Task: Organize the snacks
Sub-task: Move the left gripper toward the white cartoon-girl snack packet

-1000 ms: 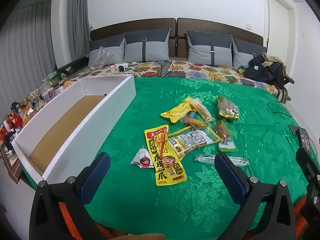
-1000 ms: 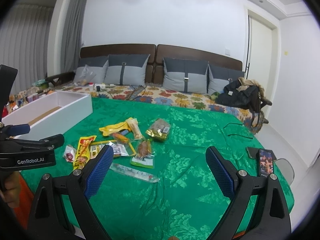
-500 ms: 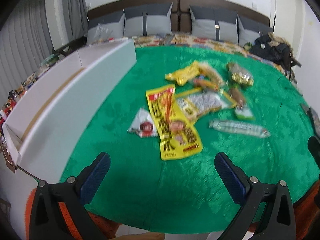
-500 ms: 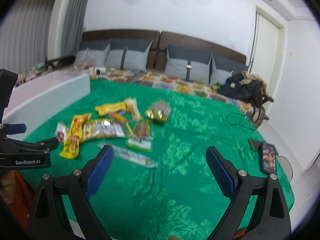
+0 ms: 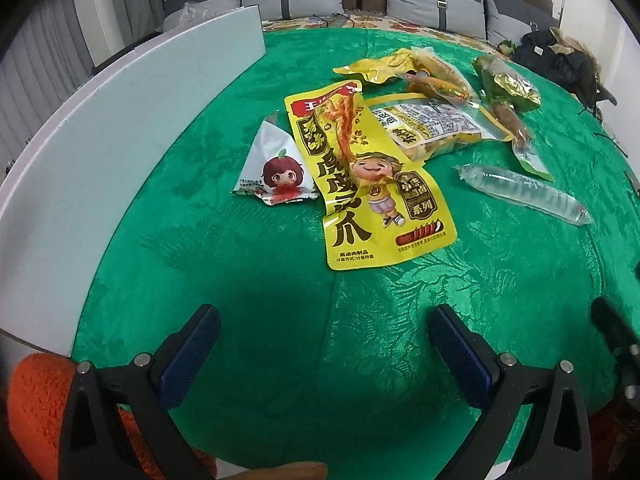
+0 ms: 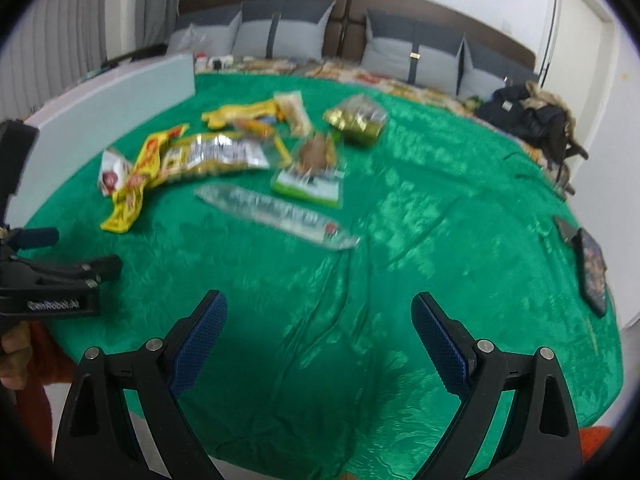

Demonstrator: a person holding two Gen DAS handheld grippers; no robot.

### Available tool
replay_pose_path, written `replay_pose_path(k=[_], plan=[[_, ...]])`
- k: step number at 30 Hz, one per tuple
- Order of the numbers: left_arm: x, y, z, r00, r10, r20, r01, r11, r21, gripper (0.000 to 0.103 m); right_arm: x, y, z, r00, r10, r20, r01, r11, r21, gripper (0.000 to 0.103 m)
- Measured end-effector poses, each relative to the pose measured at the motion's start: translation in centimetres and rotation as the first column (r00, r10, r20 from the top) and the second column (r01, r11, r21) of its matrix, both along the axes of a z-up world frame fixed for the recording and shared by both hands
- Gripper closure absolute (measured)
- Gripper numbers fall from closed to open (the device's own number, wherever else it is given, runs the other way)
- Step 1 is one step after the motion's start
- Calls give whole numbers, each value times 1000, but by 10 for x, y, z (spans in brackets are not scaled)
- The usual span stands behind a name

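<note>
Several snack packets lie on a green cloth point(image 5: 280, 320). A long yellow packet with a cartoon child point(image 5: 360, 176) lies straight ahead of my open, empty left gripper point(image 5: 324, 344). A small white packet with a red-haired face point(image 5: 276, 168) lies left of it. A clear long packet point(image 5: 524, 194) lies to the right. A white box point(image 5: 120, 128) stands along the left. My right gripper point(image 6: 320, 336) is open and empty, with the clear long packet point(image 6: 276, 216) ahead of it.
More packets lie further back: a yellow-edged clear bag point(image 5: 432, 124), a gold-green packet point(image 5: 508, 84) and a green-based one point(image 6: 312, 172). A phone point(image 6: 592, 268) lies at the right edge. Pillows point(image 6: 416, 52) and a dark bag point(image 6: 528, 116) sit behind.
Both grippers have moved down and forward toward the snacks, which now look larger and closer. The white box's inside is no longer visible. Both grippers stayed open.
</note>
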State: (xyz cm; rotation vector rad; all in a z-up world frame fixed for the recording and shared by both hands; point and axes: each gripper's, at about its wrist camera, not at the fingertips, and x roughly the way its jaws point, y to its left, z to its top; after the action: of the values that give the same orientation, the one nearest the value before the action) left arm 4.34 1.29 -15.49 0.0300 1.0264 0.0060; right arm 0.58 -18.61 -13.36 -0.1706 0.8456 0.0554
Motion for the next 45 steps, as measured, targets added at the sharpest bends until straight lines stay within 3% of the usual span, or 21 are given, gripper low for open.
replay_pose_path(k=[4, 13, 45], plan=[[1, 6, -1, 1000, 4, -7, -4, 999, -44, 0, 4, -2, -10, 999, -11, -39, 12, 1000, 11, 8], [-1, 6, 0, 1000, -11, 11, 12, 999, -38, 0, 11, -15, -21, 996, -43, -79, 52, 993, 104, 6], [-7, 7, -2, 998, -34, 51, 35, 999, -35, 0, 12, -14, -21, 993, -63, -96, 72, 992, 99, 6]])
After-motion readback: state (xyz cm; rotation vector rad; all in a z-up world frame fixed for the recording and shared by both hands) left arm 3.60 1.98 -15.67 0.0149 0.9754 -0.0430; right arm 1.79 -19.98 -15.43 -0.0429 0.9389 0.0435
